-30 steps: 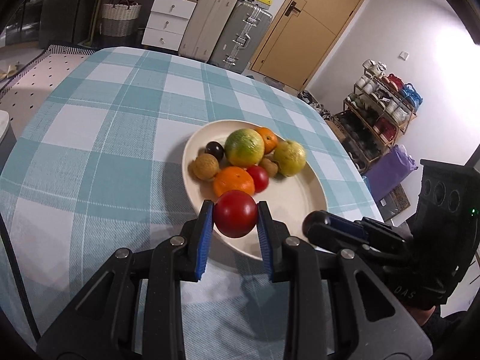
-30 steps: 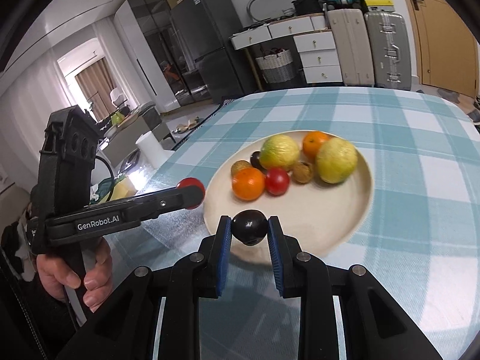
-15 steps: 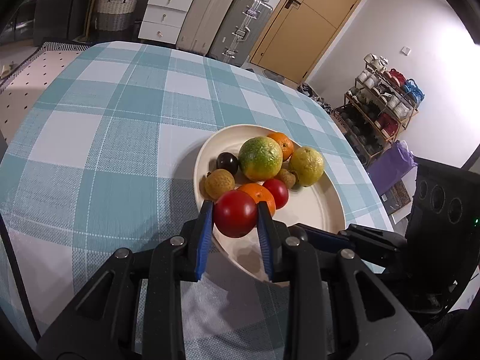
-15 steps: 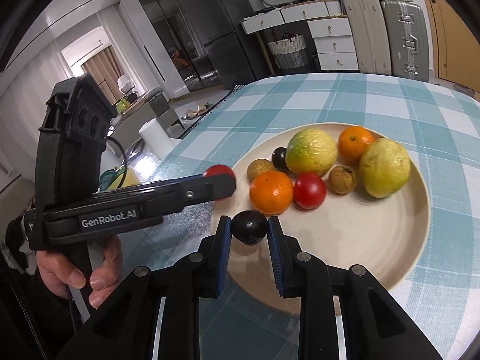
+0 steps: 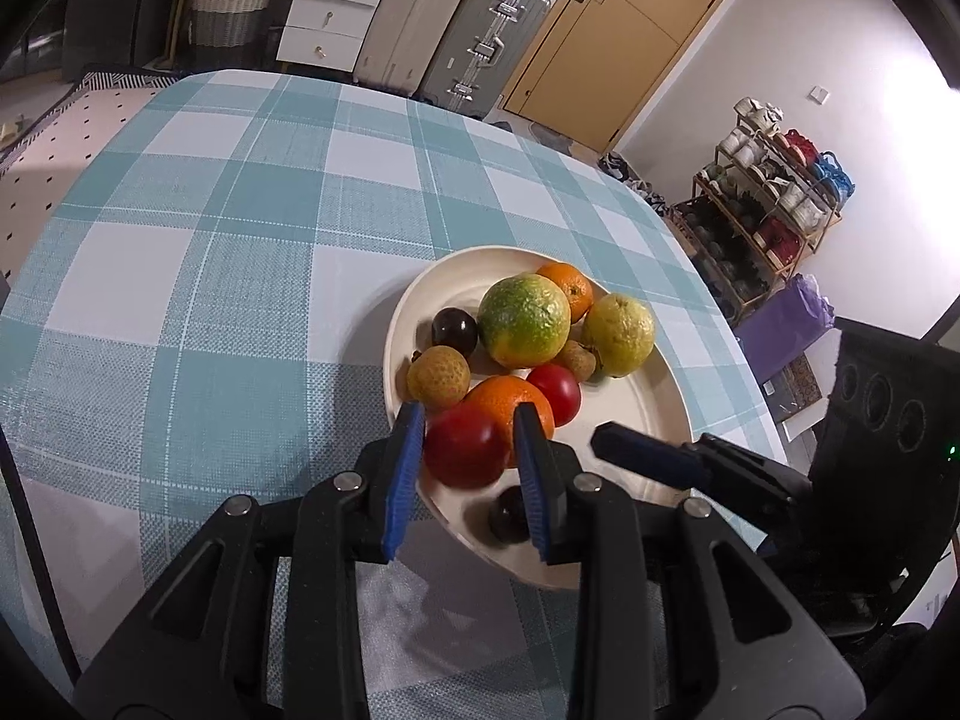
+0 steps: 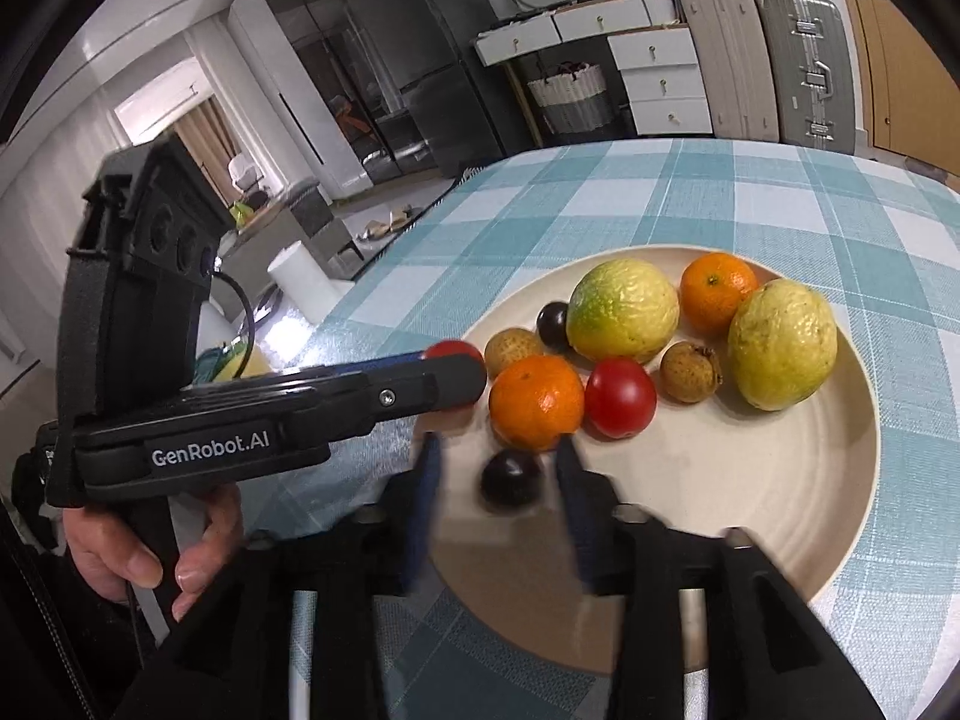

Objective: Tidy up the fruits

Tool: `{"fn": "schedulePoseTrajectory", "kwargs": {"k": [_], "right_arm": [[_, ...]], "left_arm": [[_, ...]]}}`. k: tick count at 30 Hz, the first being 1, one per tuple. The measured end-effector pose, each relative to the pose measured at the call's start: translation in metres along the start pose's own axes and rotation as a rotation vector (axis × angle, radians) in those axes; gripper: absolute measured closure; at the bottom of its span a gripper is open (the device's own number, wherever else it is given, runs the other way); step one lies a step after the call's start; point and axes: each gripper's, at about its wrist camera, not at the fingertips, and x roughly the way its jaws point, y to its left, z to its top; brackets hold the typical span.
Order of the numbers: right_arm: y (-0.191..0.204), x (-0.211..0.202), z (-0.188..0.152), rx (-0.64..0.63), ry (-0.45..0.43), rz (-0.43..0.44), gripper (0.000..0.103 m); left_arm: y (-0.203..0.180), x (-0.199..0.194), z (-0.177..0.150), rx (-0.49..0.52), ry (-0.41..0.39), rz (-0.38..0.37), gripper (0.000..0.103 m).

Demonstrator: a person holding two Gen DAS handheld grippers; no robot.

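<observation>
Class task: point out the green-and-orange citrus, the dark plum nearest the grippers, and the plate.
Green-and-orange citrus (image 5: 524,321), left wrist view, middle of peel.
Dark plum (image 6: 512,478), right wrist view, top surface.
Plate (image 6: 750,480), right wrist view, bare floor.

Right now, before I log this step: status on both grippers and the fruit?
Left gripper opening, red tomato between pads. Right gripper opening, dark plum released on plate. Nothing in the way.

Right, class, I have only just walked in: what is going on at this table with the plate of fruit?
A person holds a pair of tongs in each hand and is putting fruit onto a cream plate on a checked tablecloth. The right tongs are opening, and the small dark plum between them now sits free on the plate. The left tongs are also starting to open around a red tomato at the plate's near edge. Oranges, lemons, lychees, another tomato and another plum already lie there.
</observation>
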Motion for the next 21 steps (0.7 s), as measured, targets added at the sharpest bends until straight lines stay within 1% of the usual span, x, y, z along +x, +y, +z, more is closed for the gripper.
{"fn": "schedulePoseTrajectory", "kwargs": {"k": [1,3,4,5,7,8,13,15,19,20,21], "right_arm": [[0.000,-0.003,0.000,0.003,-0.012,-0.003,0.048],[-0.002,-0.009,0.000,0.008,-0.030,-0.007,0.047],[-0.003,-0.011,0.000,0.010,-0.033,-0.009,0.047],[-0.004,-0.013,0.000,0.014,-0.038,-0.012,0.046],[-0.007,-0.019,-0.002,0.022,-0.051,-0.019,0.039],[-0.009,-0.023,-0.003,0.028,-0.058,-0.024,0.038],[-0.016,-0.037,-0.011,0.056,-0.082,-0.039,0.037],[-0.017,-0.043,-0.012,0.057,-0.090,-0.047,0.037],[-0.018,-0.058,-0.016,0.059,-0.125,-0.069,0.032],[-0.018,-0.062,-0.016,0.060,-0.136,-0.072,0.031],[-0.018,-0.066,-0.017,0.062,-0.149,-0.077,0.030]], "left_arm": [[-0.001,-0.001,0.000,0.001,0.000,-0.001,0.072],[-0.004,-0.004,0.000,0.012,-0.003,0.002,0.060],[-0.006,-0.006,-0.001,0.019,-0.008,0.008,0.058],[-0.007,-0.008,-0.001,0.021,-0.015,0.012,0.057],[-0.008,-0.011,-0.002,0.020,-0.019,0.020,0.057],[-0.008,-0.012,-0.002,0.019,-0.018,0.023,0.057],[-0.012,-0.025,-0.006,0.015,-0.040,0.043,0.057],[-0.015,-0.030,-0.009,0.017,-0.050,0.055,0.052],[-0.023,-0.042,-0.013,0.035,-0.076,0.090,0.050],[-0.026,-0.044,-0.014,0.040,-0.083,0.100,0.048],[-0.029,-0.048,-0.015,0.045,-0.093,0.112,0.043]]}}
